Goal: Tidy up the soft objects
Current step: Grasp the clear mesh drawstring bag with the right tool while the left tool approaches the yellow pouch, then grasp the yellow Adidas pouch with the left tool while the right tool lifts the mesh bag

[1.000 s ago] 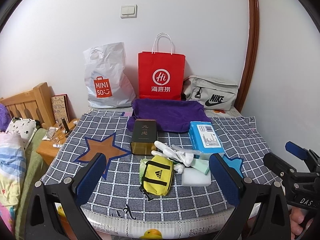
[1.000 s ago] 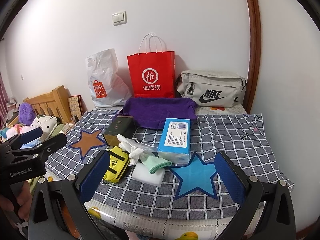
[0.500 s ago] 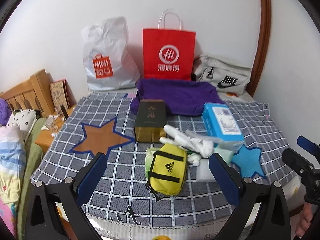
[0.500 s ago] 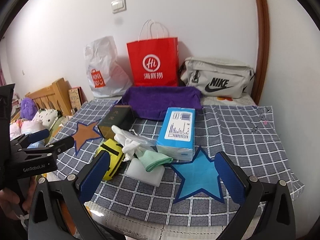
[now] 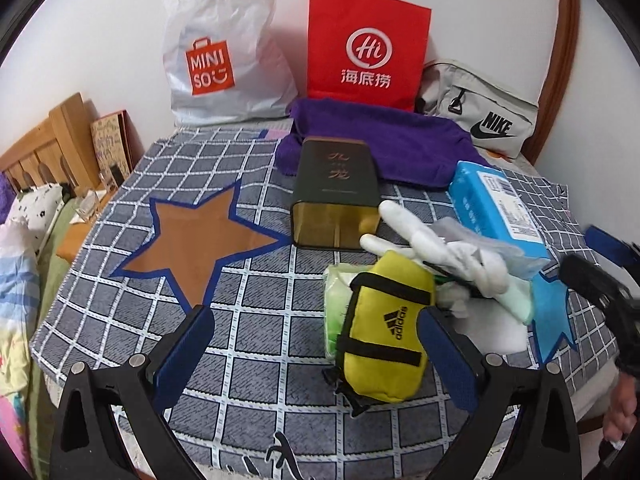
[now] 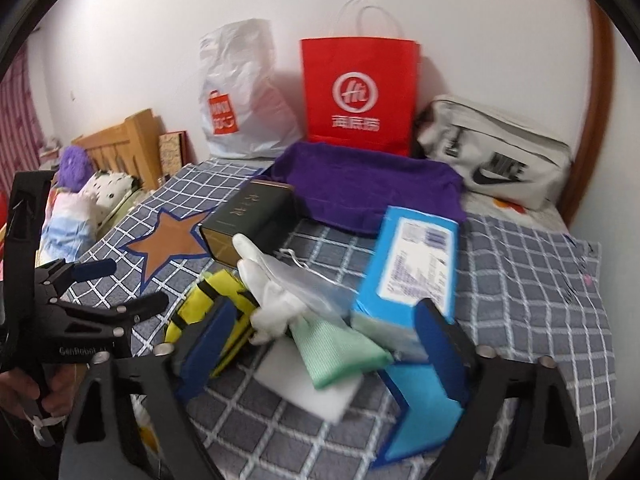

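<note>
A pile of soft things lies on the checked cloth [image 5: 256,344]: a yellow Adidas pouch [image 5: 386,334] [image 6: 216,304], white gloves [image 5: 436,244] [image 6: 276,292], a green cloth [image 6: 340,348], a white sponge [image 6: 316,388] and a green tissue pack [image 5: 334,304]. A purple towel [image 5: 384,144] [image 6: 368,188] lies behind. My left gripper [image 5: 316,356] is open and empty, just before the pouch. My right gripper [image 6: 324,340] is open and empty, its jaws on either side of the green cloth and sponge.
A dark tin box [image 5: 336,188] and a blue tissue box [image 5: 500,208] lie by the pile. A Miniso bag [image 5: 224,48], a red paper bag [image 5: 366,44] and a grey Nike bag [image 5: 476,112] stand at the wall. A wooden headboard [image 5: 44,140] is left.
Both grippers have moved forward and down toward the pile. The objects look larger and closer. Nothing on the cloth has moved.
</note>
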Available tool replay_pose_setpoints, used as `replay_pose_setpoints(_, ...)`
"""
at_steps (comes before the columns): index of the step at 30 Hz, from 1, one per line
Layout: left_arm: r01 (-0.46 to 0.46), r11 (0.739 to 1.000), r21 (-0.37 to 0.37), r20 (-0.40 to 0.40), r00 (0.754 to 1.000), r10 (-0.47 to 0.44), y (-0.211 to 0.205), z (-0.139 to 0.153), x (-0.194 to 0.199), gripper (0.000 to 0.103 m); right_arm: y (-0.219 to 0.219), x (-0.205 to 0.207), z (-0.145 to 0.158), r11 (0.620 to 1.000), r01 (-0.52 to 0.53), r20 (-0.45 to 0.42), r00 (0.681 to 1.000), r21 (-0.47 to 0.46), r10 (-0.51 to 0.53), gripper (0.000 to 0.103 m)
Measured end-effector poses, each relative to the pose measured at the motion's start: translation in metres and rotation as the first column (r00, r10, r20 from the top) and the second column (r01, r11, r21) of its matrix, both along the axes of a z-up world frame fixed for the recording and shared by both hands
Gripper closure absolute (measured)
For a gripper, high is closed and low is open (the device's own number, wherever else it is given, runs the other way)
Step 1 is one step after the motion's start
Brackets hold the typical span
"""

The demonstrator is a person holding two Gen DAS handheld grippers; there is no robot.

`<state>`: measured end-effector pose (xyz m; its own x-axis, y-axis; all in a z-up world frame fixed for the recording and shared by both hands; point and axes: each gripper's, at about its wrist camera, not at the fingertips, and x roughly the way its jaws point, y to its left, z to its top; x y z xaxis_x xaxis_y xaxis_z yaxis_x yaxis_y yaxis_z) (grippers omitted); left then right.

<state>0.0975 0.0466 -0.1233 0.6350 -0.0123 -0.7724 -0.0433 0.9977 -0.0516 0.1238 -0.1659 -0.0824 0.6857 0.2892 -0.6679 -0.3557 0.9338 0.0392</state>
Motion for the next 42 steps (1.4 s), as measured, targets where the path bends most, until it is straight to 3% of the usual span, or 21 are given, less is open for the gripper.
replay_pose_setpoints(11, 0.048, 0.997, -0.063, -0.022, 0.999, -0.049, 0.007, -0.018, 0.017, 0.002, 0.045, 0.058, -0.033, 0.994, -0.098, -0.099, 0.991, -0.043, 0.093, 0.038)
replay_pose_setpoints(13, 0.057, 0.996, -0.071, -0.027, 0.998, -0.059, 0.007, -0.021, 0.019, 0.002, 0.051, 0.065, -0.04, 0.99, -0.124, -0.136, 0.984, -0.06, 0.115, 0.058)
replay_pose_setpoints(14, 0.058, 0.996, -0.074, -0.028, 0.998, -0.06, 0.008, -0.022, 0.02, 0.002, 0.052, 0.068, -0.043, 0.989, -0.135, -0.149, 0.981, -0.063, 0.125, 0.076)
replay_pose_setpoints(16, 0.06, 0.995, -0.081, -0.031, 0.998, -0.063, 0.009, -0.024, 0.022, 0.002, 0.054, 0.073, -0.047, 0.987, -0.151, -0.181, 0.974, -0.061, 0.138, 0.09)
replay_pose_setpoints(23, 0.05, 0.993, -0.11, -0.037, 0.998, -0.054, 0.017, -0.028, 0.026, 0.002, 0.03, 0.065, -0.014, 0.992, -0.112, -0.078, 0.99, 0.062, 0.116, 0.091)
replay_pose_setpoints(33, 0.109, 0.989, -0.105, -0.036, 0.993, -0.113, -0.003, -0.03, 0.02, 0.002, -0.024, 0.022, 0.014, 0.992, -0.031, 0.0, 1.0, 0.125, 0.031, 0.092)
replay_pose_setpoints(42, 0.168, 0.986, 0.022, -0.088, 0.982, -0.165, -0.039, -0.044, 0.021, 0.002, -0.078, -0.021, -0.002, 0.989, 0.044, -0.008, 0.999, 0.14, -0.044, 0.094)
